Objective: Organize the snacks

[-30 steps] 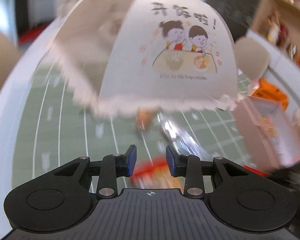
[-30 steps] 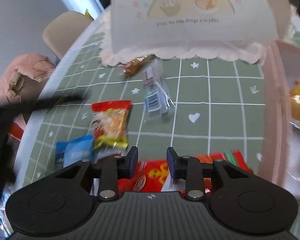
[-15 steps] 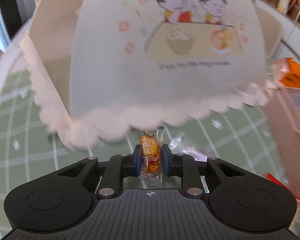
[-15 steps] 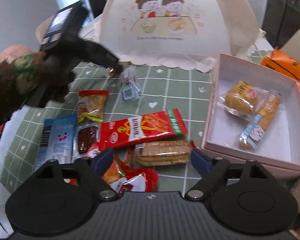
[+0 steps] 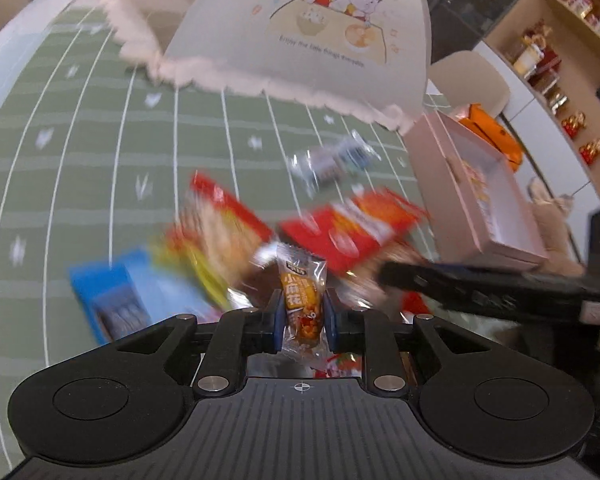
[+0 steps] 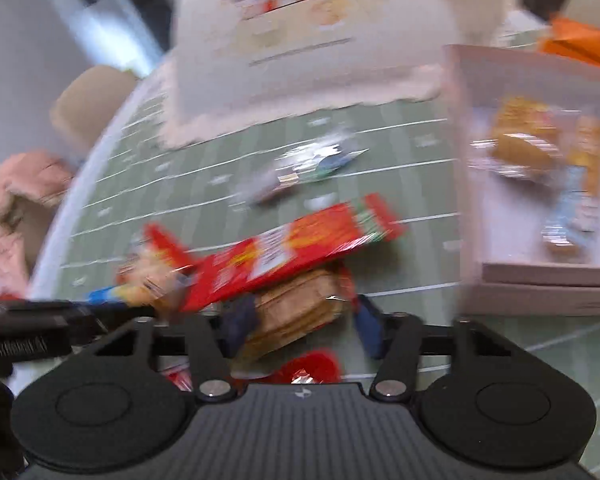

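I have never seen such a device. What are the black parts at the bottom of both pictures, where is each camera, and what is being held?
The black parts are two hand-held grippers; a person holds one in each hand. Each carries a camera looking forward along its two fingers, so you get one view per hand.

The left gripper is shut on a small orange snack packet, lifted above the table. The right gripper has its fingers on both sides of a cracker pack; blur hides whether it grips.

On the green checked tablecloth lie a long red packet and other snacks, beside a pink box and a white food cover.
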Demonstrator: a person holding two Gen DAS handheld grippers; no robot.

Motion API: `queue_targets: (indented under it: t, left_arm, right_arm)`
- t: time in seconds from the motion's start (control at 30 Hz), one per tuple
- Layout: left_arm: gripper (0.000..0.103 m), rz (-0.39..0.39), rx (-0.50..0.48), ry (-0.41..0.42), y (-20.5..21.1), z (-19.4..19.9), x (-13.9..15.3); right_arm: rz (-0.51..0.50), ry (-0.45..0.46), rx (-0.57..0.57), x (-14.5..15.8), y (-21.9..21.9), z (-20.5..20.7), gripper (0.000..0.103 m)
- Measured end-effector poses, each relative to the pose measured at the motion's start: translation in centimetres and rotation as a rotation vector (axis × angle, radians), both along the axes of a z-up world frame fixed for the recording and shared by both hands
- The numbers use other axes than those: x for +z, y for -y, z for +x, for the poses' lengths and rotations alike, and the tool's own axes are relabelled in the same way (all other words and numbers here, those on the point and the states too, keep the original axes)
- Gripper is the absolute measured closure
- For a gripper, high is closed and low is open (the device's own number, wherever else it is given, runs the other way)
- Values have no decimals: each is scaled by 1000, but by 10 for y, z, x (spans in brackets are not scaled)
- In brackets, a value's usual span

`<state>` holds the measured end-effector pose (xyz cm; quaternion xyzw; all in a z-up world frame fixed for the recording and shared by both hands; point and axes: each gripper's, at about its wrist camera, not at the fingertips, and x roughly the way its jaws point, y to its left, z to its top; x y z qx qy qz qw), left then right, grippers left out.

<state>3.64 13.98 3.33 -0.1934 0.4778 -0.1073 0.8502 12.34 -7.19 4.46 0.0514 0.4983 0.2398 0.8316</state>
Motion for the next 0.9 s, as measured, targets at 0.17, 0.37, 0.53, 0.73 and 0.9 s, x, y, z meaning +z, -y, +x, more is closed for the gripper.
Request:
queue_targets:
  t: [0.17,0.37,0.53,0.73,0.9]
  left_arm:
    - [79,-19,-97,-76,24,-25,-5]
    - [79,-70,-226,-109,63,-45,-16]
    - [79,-14,-161,-96,62,-56,-17]
    - [79,6,63,-92,18,-71,-8]
    - [79,14,176,-58,-9,-83,3]
  right_arm:
    - [-16,-4,70,5,-8,-17,62]
    - [-185,67,30,10,33,-43,73]
    - [-157,81,57,17,56,-74,42]
    - [-186,134,157,10,20,-107,15]
    - [-248,302,242,14,-22,-122,15]
